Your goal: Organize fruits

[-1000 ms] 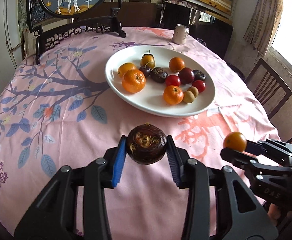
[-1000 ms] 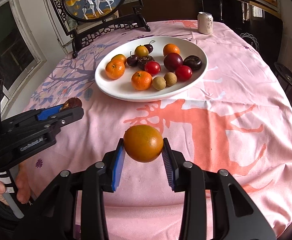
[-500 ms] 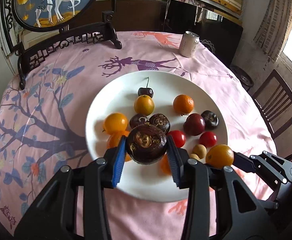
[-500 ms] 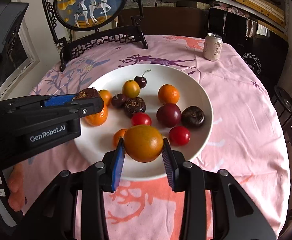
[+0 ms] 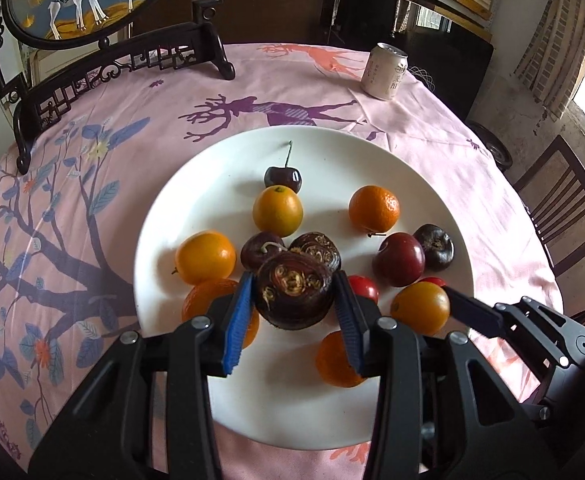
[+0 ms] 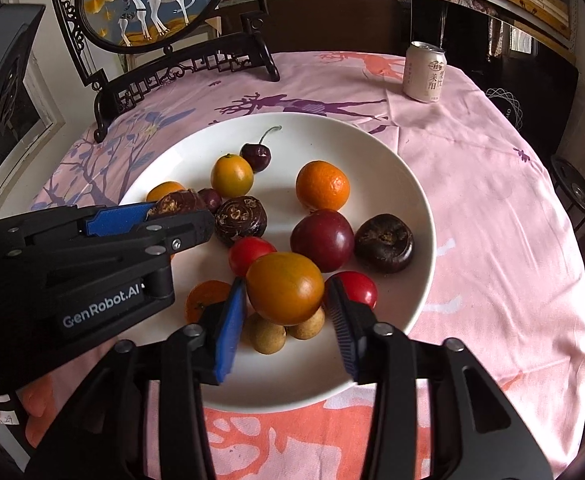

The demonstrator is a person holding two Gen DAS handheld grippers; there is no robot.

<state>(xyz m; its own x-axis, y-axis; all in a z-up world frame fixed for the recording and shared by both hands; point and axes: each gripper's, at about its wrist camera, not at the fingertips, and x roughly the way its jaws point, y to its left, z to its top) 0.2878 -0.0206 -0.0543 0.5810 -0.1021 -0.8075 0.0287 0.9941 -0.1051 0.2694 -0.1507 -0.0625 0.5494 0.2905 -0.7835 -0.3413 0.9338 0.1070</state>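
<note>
**Both grippers loaded above the plate**

Your left gripper points forward over the near half of the white plate, fingers level and side by side. Its blue pads are clamped on a dark brown water chestnut, which sits between them clear of the plate surface. In the right wrist view the same gripper reaches in from the left edge, its tip over the plate's left side, with your hand visible beneath its body.

Your right gripper points forward over the near rim of the plate. Its pads are closed on an orange fruit, held above two small tan fruits and just in front of a red tomato. In the left wrist view this gripper enters from the right, tip over the plate's right side.

The plate rests on a pink tablecloth. A drink can stands well beyond the plate.
</note>
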